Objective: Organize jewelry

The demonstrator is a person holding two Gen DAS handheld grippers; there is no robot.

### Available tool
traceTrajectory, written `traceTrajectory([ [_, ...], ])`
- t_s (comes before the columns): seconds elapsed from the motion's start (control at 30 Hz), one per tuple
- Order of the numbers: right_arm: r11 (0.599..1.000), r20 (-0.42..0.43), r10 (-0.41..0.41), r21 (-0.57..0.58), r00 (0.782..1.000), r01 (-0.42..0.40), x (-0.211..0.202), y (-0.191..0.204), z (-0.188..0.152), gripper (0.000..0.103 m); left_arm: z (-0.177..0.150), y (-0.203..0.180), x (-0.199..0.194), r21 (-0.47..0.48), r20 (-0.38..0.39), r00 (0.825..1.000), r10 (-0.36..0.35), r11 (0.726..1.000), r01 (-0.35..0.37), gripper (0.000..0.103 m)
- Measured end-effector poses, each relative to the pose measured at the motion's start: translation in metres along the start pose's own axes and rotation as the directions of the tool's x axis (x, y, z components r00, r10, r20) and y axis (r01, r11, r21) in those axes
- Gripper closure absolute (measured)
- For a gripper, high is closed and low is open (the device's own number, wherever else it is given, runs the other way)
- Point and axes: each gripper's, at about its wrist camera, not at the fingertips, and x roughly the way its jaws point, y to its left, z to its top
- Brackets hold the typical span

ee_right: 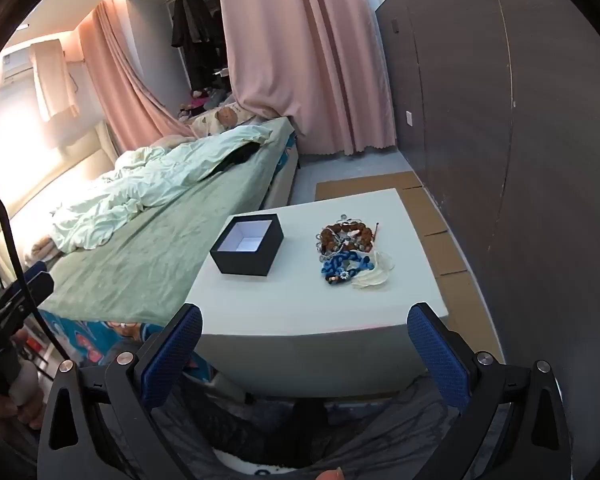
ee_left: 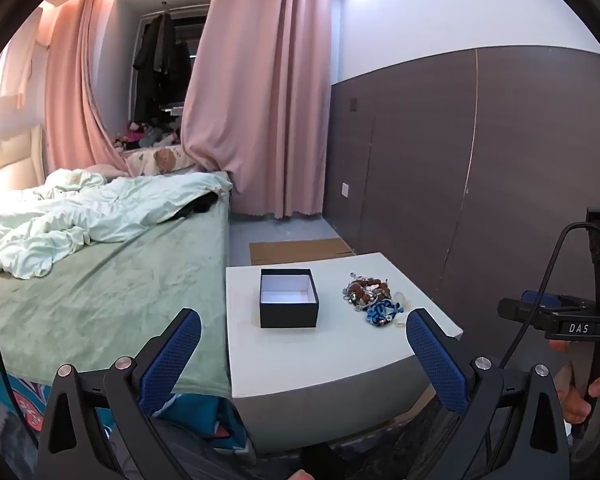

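A bedroom, with a white surface [ee_right: 300, 304] standing beside a green-sheeted bed [ee_left: 112, 280] and pink curtains [ee_left: 260, 92] behind. The left gripper [ee_left: 304, 344] hangs short of the near edge with its blue pads spread wide and nothing between them; the right gripper [ee_right: 305, 340] does the same, likewise empty. Farther out, the black box [ee_right: 247, 245] sits open, its white inside bare as far as can be seen. Well apart to its right lies the jewelry pile [ee_right: 350, 250]: brown beads, silver chain, a blue braided piece, something pale. By the look of it, nothing is sorted yet; every piece is left to move.
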Motion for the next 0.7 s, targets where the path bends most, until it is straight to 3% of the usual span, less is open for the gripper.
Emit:
traceTrajectory([
  [0.7, 1.000, 0.009, -0.004, -0.018, 1.000, 0.004, -0.004, 0.001, -0.001, 0.000, -0.001, -0.009, -0.003, -0.002, -0.003, 1.000, -0.026, 1.000, 0.026, 0.001],
])
